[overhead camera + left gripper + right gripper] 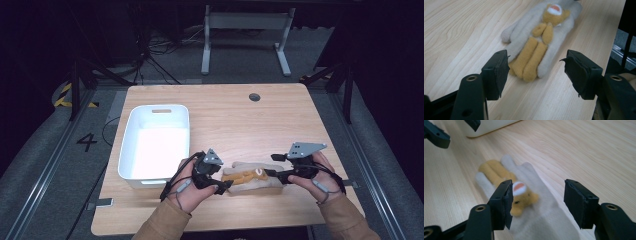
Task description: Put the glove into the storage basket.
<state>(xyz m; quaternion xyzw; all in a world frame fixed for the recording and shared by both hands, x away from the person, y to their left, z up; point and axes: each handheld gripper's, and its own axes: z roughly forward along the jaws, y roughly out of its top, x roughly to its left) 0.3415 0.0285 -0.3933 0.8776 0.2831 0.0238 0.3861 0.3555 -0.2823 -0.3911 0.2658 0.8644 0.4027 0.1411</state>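
**Lab / test cell**

Looks like a lab recording bay: dark curtained surround, wooden table (280, 115) on grey carpet, hazard-striped tape (64, 95) and a painted "4" (86, 142) on the floor, loose cables (160, 50), bare desk frame (245, 35) behind.

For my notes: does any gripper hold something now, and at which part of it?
Nothing is held. The left gripper and right gripper both stand open around the ends of the glove, pads not pressing it.
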